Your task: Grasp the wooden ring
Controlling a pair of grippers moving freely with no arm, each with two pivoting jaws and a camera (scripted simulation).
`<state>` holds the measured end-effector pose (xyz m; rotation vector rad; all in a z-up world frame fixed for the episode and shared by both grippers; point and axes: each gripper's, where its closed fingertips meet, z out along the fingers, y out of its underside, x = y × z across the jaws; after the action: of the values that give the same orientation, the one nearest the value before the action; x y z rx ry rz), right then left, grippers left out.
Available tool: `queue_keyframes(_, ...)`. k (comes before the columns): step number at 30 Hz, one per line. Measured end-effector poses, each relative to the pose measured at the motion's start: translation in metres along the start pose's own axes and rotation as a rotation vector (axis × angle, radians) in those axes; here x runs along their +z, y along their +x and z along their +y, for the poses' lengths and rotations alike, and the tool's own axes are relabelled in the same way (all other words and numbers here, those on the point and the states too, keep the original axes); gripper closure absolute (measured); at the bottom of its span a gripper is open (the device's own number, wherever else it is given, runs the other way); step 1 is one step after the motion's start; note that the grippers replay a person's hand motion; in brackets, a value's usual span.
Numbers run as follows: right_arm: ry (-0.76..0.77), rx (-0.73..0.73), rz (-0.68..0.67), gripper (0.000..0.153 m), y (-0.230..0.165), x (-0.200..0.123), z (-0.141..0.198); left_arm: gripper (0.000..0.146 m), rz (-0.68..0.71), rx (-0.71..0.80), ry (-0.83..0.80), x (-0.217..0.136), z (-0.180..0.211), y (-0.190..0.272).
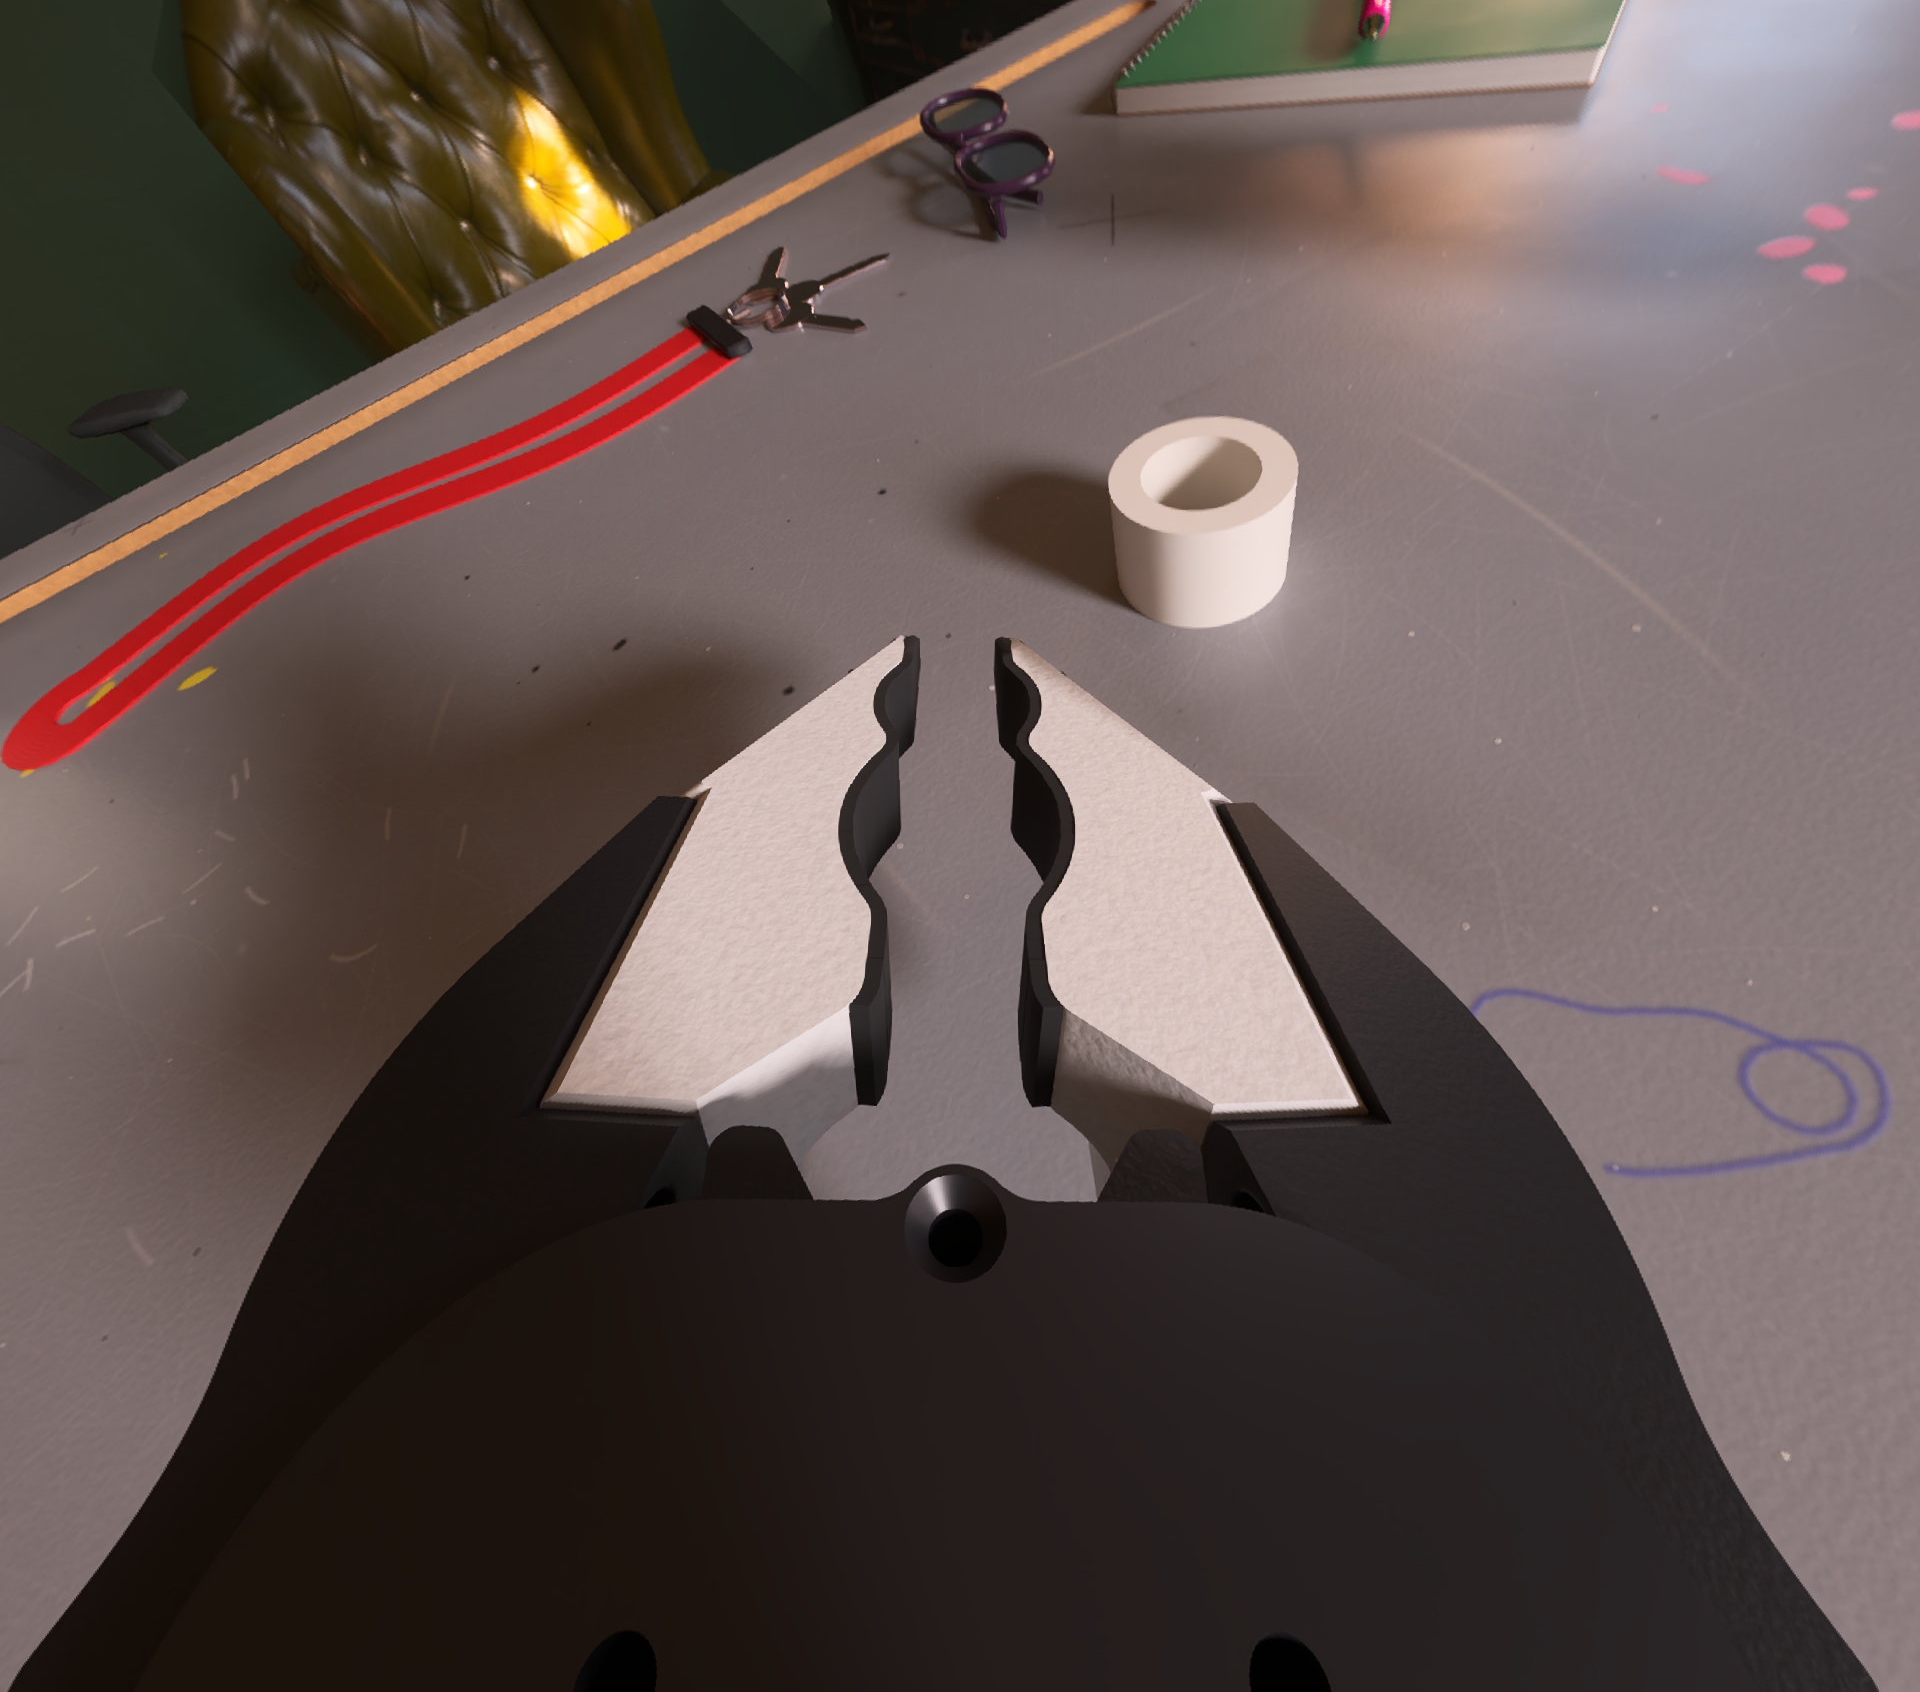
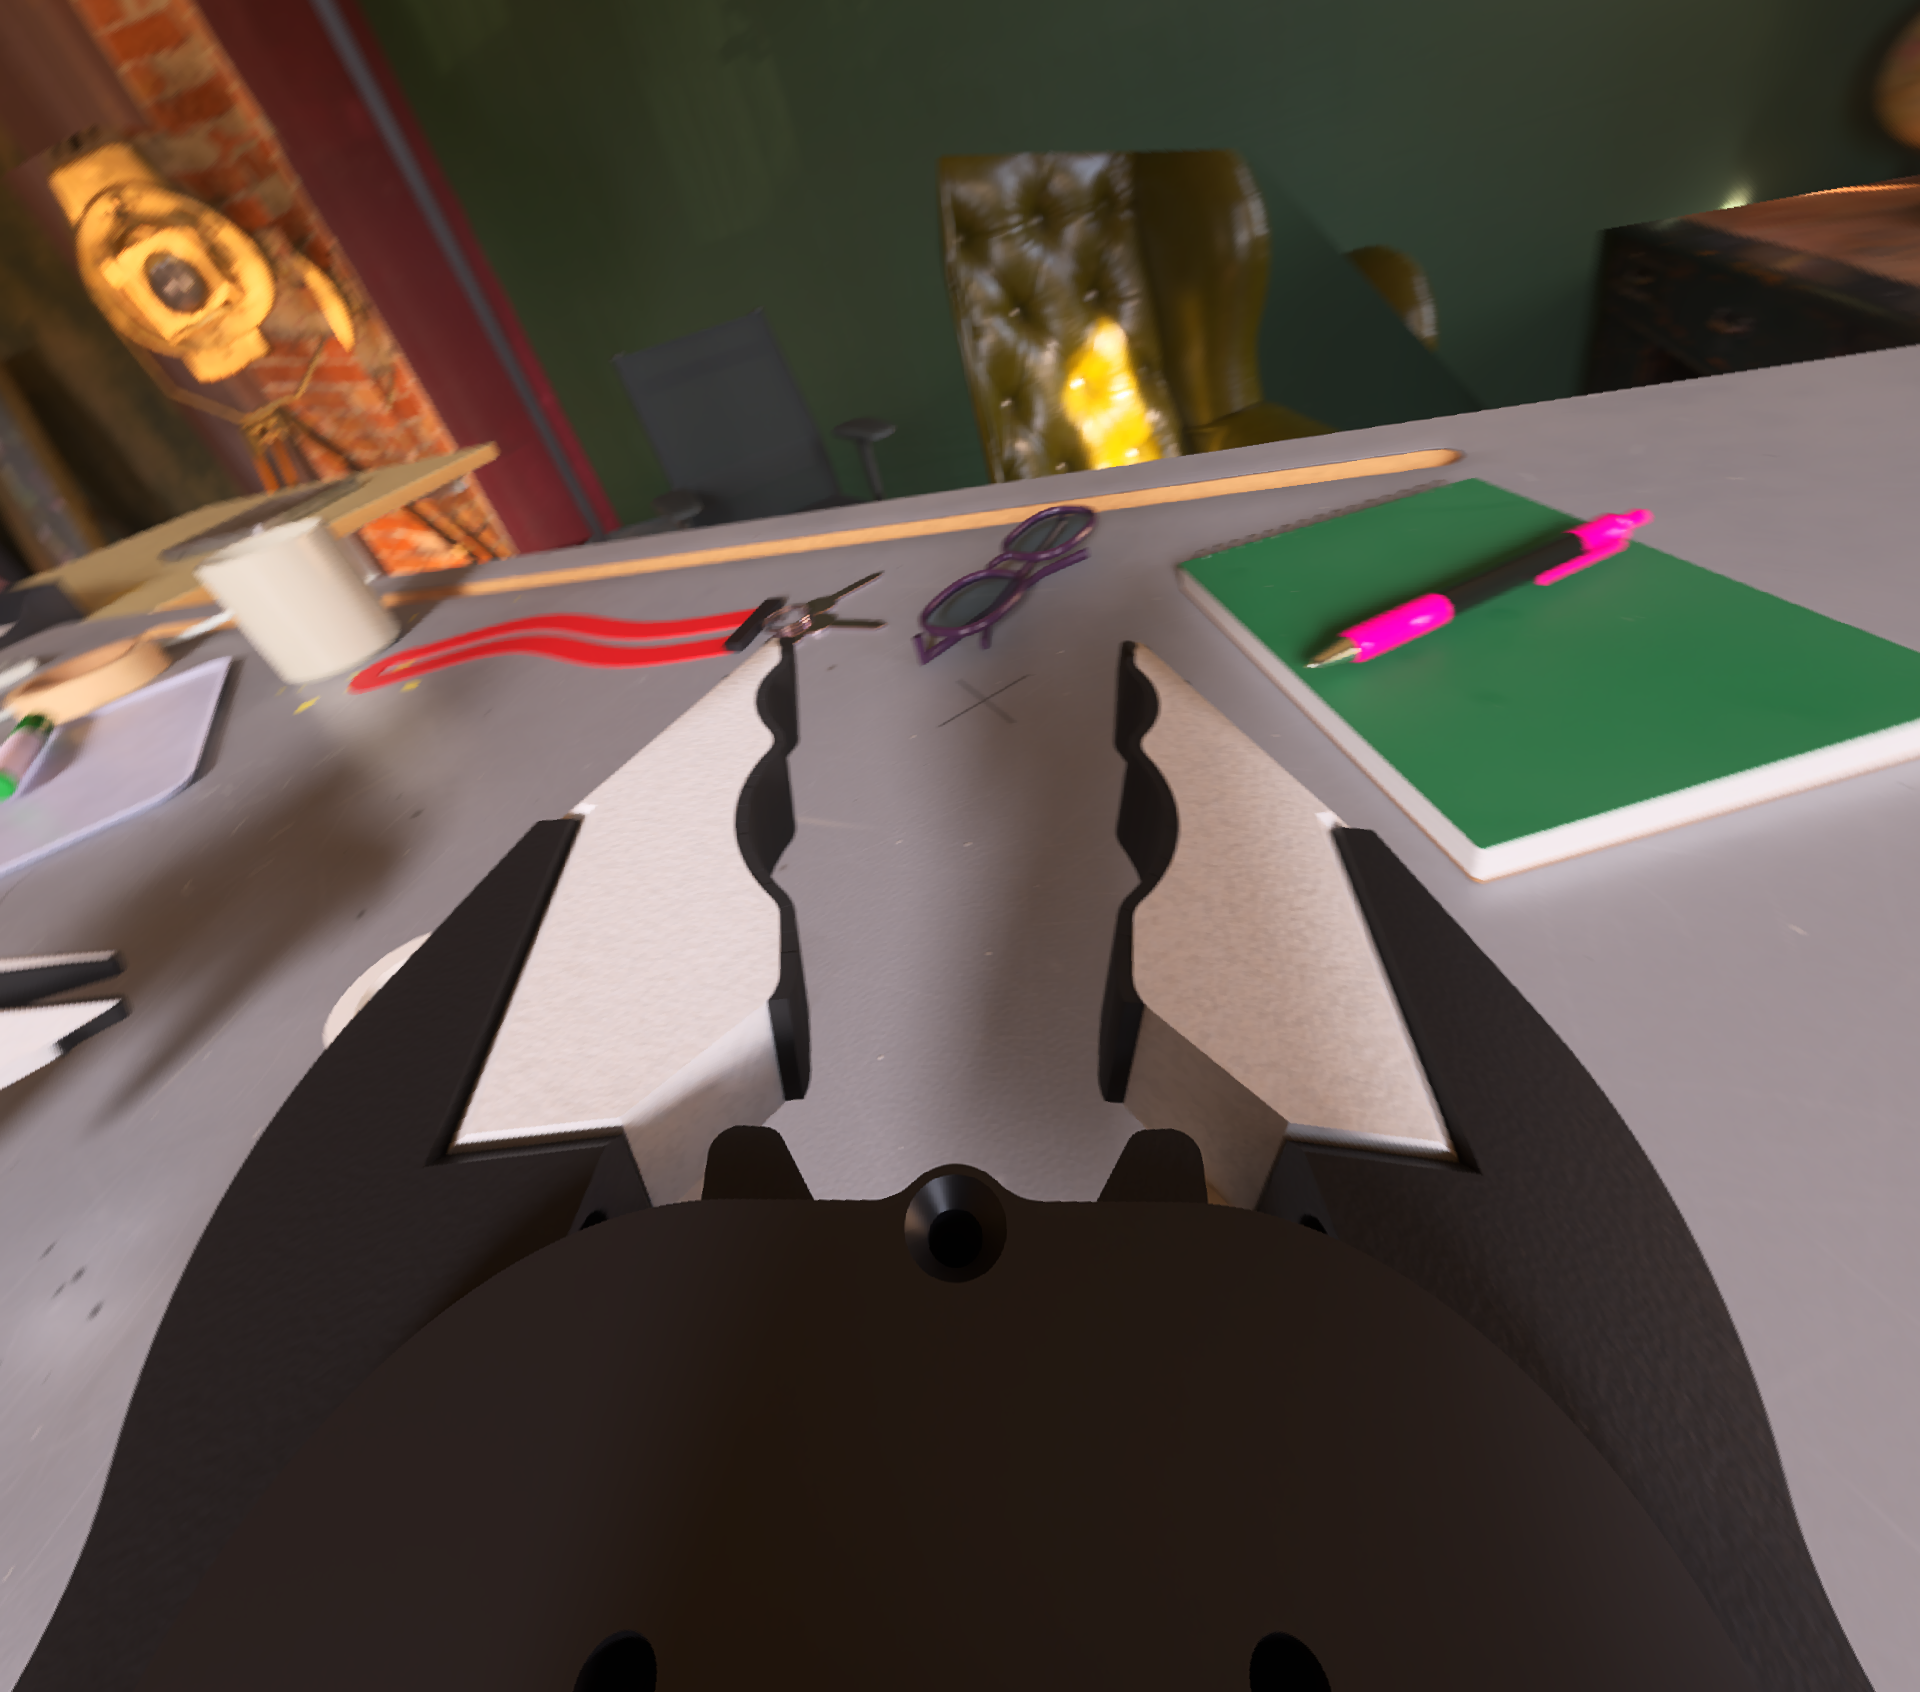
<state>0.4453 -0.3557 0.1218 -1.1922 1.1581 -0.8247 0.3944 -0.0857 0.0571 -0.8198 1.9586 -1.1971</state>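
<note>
Left gripper (image 1: 956, 645): jaws nearly together, a narrow gap between the fingertips, nothing held, low over the scuffed grey desk (image 1: 1351, 863). The pale, thick-walled wooden ring (image 1: 1203, 522) stands upright on the desk, just ahead and to the right of the fingertips, not touching them. Right gripper (image 2: 956, 655): jaws spread wide, empty, only bare desk between them. Beyond lie a red lanyard with keys (image 2: 582, 640), purple-framed glasses (image 2: 1003, 582) and a green spiral notebook (image 2: 1621, 697) carrying a pink pen (image 2: 1475, 593).

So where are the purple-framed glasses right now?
In both wrist views the purple-framed glasses lie near the grey desk's far edge, between the keys on the red lanyard and the green notebook.
</note>
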Motion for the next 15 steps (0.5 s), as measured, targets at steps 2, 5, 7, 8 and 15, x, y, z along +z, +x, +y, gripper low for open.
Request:
queue_keyframes(2,0.028,0.025,0.059,0.108,0.012,-0.006,-0.003,0.134,-0.001,-0.027,0.022,-0.001,-0.003,-0.001)
queue_keyframes(5,0.046,0.018,0.079,0.131,0.016,-0.014,-0.005,0.136,-0.008,-0.051,0.037,-0.002,-0.005,-0.003)
queue_keyframes(7,0.065,-0.003,0.063,0.141,0.011,-0.017,-0.009,0.137,-0.016,-0.053,0.044,-0.003,-0.007,-0.004)
queue_keyframes(8,0.076,-0.024,0.054,0.145,0.007,-0.019,-0.012,0.138,-0.020,-0.051,0.045,-0.003,-0.008,-0.003)
queue_keyframes(15,0.088,-0.330,-0.150,0.153,-0.057,-0.015,-0.010,0.135,0.121,-0.072,-0.037,0.005,-0.006,0.034)
